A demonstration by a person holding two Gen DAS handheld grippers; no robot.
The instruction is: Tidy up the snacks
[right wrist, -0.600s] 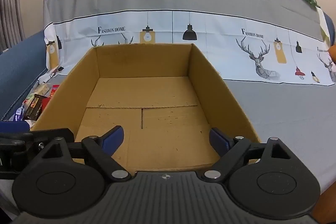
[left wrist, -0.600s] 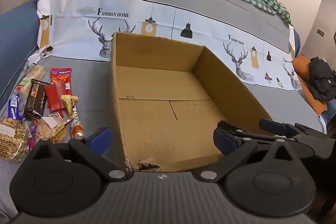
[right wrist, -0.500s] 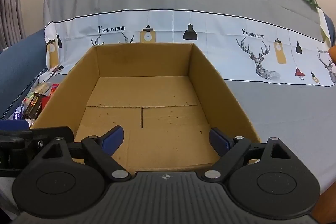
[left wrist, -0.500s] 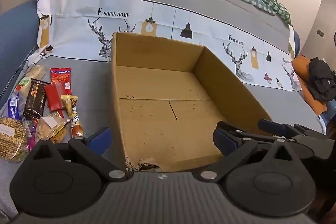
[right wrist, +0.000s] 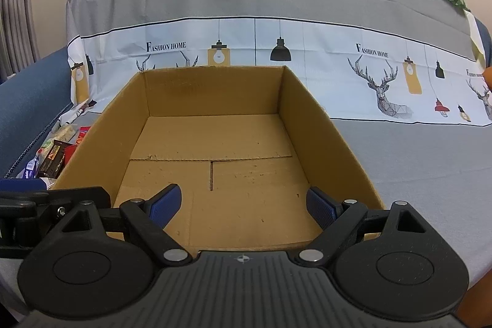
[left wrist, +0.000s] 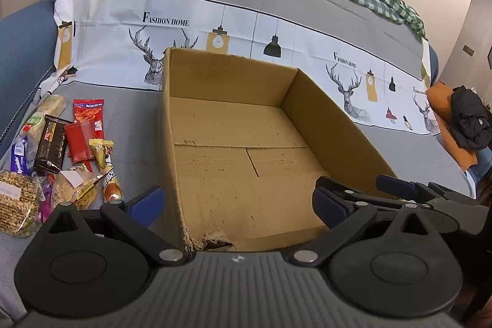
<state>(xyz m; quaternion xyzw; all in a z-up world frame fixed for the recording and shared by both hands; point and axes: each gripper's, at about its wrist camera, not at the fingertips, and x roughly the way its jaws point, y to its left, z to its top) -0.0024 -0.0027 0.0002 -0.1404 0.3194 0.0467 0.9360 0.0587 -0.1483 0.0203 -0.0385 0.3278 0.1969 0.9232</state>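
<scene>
Snacks (left wrist: 58,156) lie jumbled, long axes mostly away.

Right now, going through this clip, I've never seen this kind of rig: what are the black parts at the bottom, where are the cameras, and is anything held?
Those black parts are two hand-held grippers; each carries a camera looking along its fingers. The left gripper and right gripper both stand open, holding nothing. Both face an empty cardboard box on a grey cover. The pile of snacks lies left of the box, untouched. In the left view, the right gripper shows at the lower right.
</scene>
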